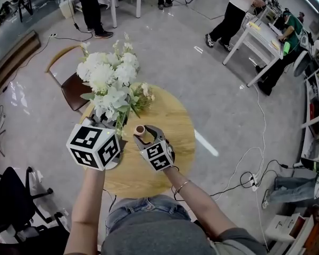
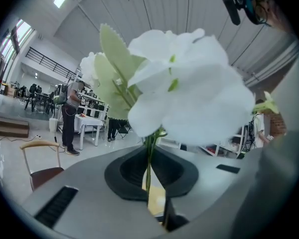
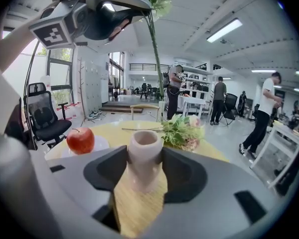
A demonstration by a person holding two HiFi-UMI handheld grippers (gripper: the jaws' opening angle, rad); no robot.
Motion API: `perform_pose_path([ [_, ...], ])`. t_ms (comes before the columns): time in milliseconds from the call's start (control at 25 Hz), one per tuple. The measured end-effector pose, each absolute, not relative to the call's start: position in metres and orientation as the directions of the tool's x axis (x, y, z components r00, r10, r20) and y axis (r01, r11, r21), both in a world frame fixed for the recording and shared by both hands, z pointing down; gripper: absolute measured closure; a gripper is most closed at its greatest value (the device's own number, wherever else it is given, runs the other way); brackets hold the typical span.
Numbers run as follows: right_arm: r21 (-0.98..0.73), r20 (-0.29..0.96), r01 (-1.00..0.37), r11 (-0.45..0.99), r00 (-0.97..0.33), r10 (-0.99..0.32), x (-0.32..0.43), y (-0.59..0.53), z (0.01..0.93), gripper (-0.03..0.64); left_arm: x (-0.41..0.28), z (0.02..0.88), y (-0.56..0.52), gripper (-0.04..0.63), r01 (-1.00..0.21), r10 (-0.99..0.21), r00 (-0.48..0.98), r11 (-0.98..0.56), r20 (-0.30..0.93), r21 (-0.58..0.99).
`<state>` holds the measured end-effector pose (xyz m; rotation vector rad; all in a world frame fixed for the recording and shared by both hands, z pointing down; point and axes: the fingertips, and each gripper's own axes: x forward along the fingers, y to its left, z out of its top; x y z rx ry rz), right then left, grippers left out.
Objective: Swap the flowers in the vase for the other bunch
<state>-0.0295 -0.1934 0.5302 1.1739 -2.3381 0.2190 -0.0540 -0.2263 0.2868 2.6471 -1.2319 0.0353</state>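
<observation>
Round wooden table (image 1: 175, 142) on a pale, glossy floor.

Left gripper (image 2: 150, 185): jaws almost together, pinching the thin green stems (image 2: 148, 158) of the white flowers (image 2: 189, 93). Holds the bunch in the air, blooms over the table's far left edge in the head view. Stems hang down, seemingly clear of the vase, though the lowest tips are hard to trace against the background.

Right gripper (image 3: 145, 178): jaws narrowed on the vase (image 3: 145, 151), pads against both its sides. Steadies it upright on the tabletop near the middle.

Vase: small, pale pink, round mouth facing up.

Other bunch (image 3: 185, 129): green leaves with pinkish blooms, lying on its side on the table beyond the vase, apart from it, stems pointing left in the right gripper view.

Red apple (image 3: 80, 139) on a white plate (image 3: 103, 144), left of the vase in the right gripper view.

Wooden chair (image 1: 69, 86) just beyond the table.

Black office chair (image 1: 10, 195) at the near left.
</observation>
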Motion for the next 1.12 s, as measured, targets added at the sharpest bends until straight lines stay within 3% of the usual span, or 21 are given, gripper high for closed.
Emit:
perform_pose_path([
  [520,0.079,0.496,-0.778,0.624,-0.512,-0.701,-0.028,-0.197,0.531,0.390,-0.121,0.308,-0.237,0.565,-0.872,-0.848,0.490,-0.477,0.199,0.113],
  [1120,0.082,0.482,-0.757,0.649,-0.540,-0.690,-0.028,-0.197,0.529,0.391,-0.166,0.352,-0.216,0.565,-0.932,-0.878,0.362,-0.335,0.314,0.137],
])
